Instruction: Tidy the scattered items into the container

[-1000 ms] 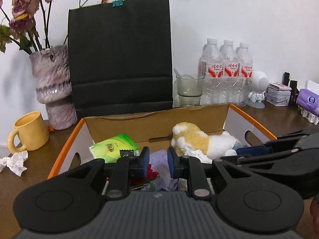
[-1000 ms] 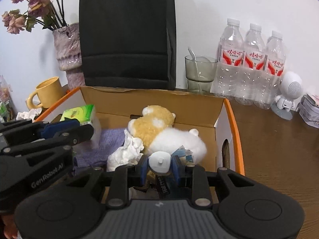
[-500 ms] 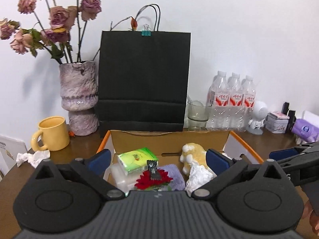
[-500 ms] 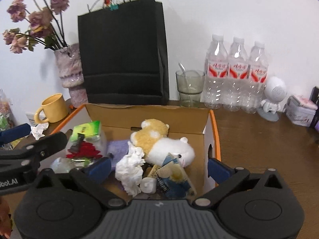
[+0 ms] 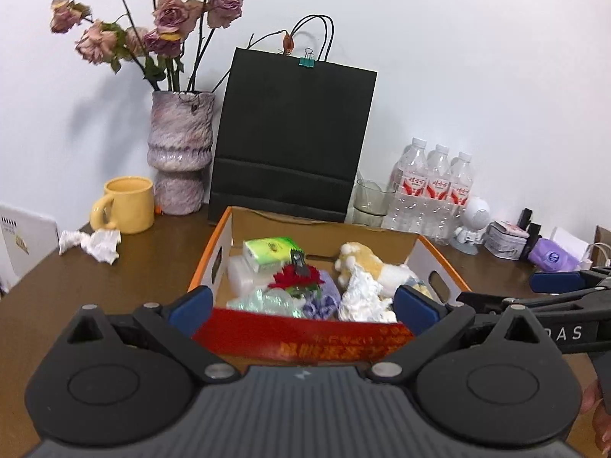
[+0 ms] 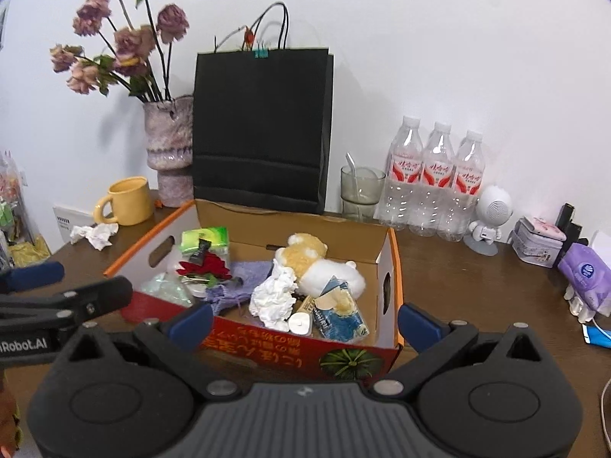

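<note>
An orange-edged cardboard box (image 6: 393,267) stands mid-table, also in the left wrist view (image 5: 221,252). In it lie a green tissue pack (image 6: 204,238), a red flower clip (image 6: 204,267), a purple cloth (image 6: 244,278), a plush toy (image 6: 317,263), crumpled tissue (image 6: 273,297), a blue packet (image 6: 338,313) and a small white bottle (image 6: 298,322). My left gripper (image 5: 303,307) is open and empty, held back above the box's near wall. My right gripper (image 6: 303,322) is open and empty, also above the near wall.
A crumpled tissue (image 5: 91,242) lies on the table left of the box, by a yellow mug (image 5: 124,210). Behind stand a vase (image 5: 179,156), a black paper bag (image 5: 290,141), a glass (image 6: 359,192), three water bottles (image 6: 435,183) and a white figurine (image 6: 490,213). Small tins and a purple pack (image 6: 584,274) sit right.
Both grippers opened, leaving the flower clip and the small white bottle in the box, then drew back and up away from it.
</note>
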Tool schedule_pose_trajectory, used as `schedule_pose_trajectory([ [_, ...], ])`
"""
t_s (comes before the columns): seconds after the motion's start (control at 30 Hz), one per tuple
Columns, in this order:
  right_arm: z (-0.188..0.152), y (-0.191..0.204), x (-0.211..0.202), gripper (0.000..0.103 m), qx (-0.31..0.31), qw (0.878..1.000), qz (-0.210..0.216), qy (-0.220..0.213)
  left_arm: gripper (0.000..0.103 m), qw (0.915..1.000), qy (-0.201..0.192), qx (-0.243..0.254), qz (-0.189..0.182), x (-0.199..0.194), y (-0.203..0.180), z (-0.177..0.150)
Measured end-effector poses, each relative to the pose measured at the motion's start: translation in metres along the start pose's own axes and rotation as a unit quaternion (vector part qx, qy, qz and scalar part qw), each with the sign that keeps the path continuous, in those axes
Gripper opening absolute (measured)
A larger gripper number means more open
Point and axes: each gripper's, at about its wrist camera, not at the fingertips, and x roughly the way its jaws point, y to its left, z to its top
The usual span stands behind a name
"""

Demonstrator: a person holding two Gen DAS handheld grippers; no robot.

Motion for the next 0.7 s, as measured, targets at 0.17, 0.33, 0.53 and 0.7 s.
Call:
schedule_pose_trajectory([
  [0.17,-0.013,0.001,-0.012,0.103,0.003,1.0,0.004,-0.005,0.103,0.9999,0.004,-0.001,0.013,-0.013,-0.002,-0.005],
  [0.33,-0.017,-0.004,-0.023,0.103,0.011,1.0,0.017,-0.015,0.103,0.9996,0.022,-0.009,0.018,-0.02,0.001,-0.009],
  [0.53,-0.02,-0.005,-0.03,0.103,0.017,0.999,0.029,-0.022,0.103,0.9991,0.033,0.004,0.025,-0.025,-0.001,-0.013],
  [0.7,-0.021,0.001,-0.032,0.103,0.009,0.999,0.038,-0.024,0.103,0.999,0.036,0.006,0.027,-0.027,-0.004,-0.014],
])
